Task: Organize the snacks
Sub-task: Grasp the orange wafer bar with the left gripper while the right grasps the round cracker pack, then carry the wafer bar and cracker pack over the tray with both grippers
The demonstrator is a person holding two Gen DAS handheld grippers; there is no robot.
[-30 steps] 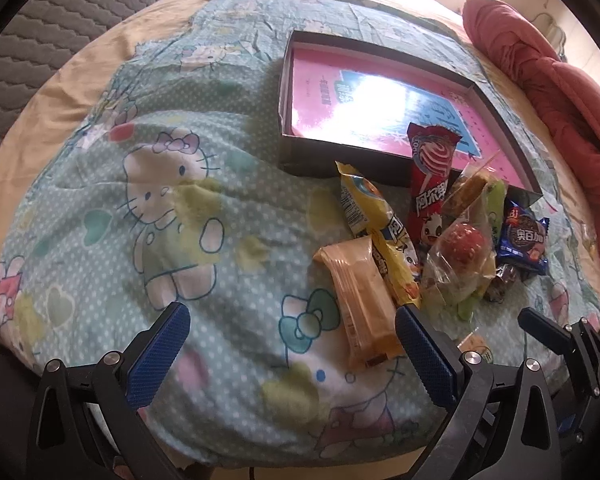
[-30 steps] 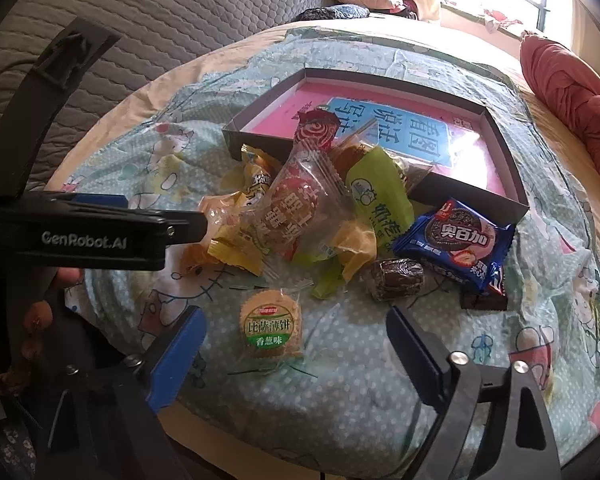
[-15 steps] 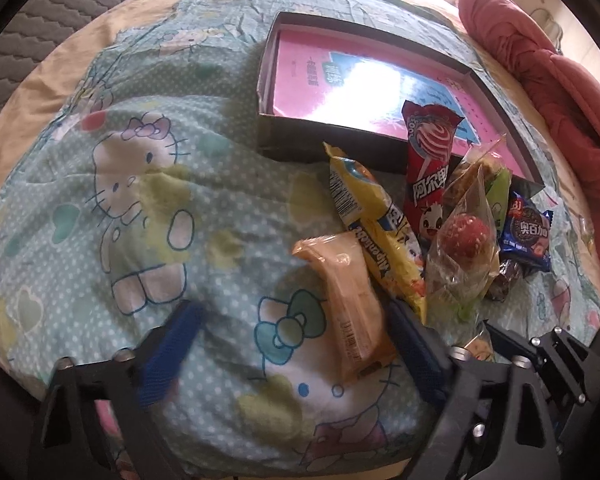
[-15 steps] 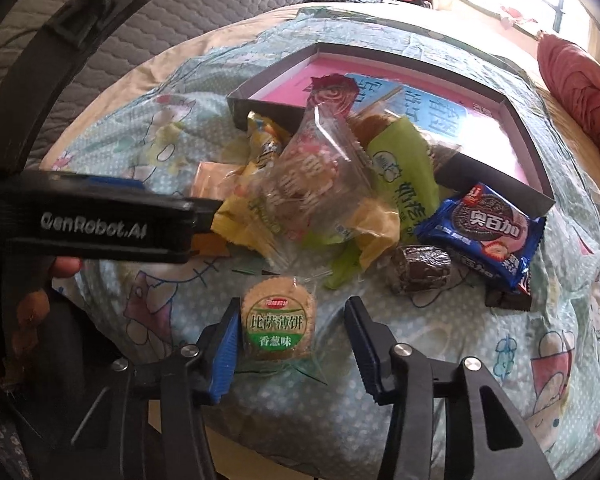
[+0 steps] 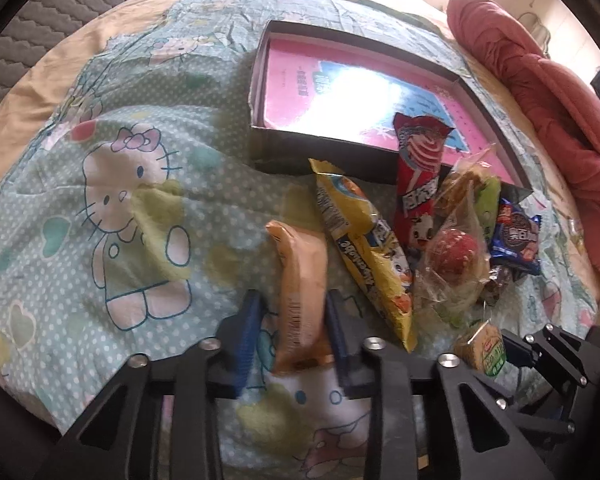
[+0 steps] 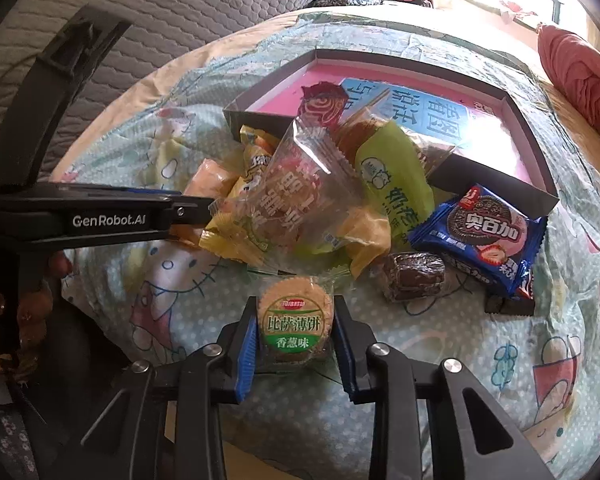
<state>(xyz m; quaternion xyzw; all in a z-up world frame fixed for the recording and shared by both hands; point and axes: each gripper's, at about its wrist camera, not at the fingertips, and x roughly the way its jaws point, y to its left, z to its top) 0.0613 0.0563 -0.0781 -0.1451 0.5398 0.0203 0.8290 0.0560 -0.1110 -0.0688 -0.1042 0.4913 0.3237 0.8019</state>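
Left tongs (image 5: 292, 320) have just been closing and now clamp the orange wafer pack (image 5: 302, 292) near its lower end, where it lies clear of the pile. Right tongs (image 6: 294, 328) have likewise just been closing and grip the round biscuit pack (image 6: 294, 322) across its width. Both packs rest on the bed (image 5: 100, 184). The open box (image 5: 260, 76) lies beyond the snack pile (image 6: 312, 200), evidently the destination; the nearest, loosest items are taken first.
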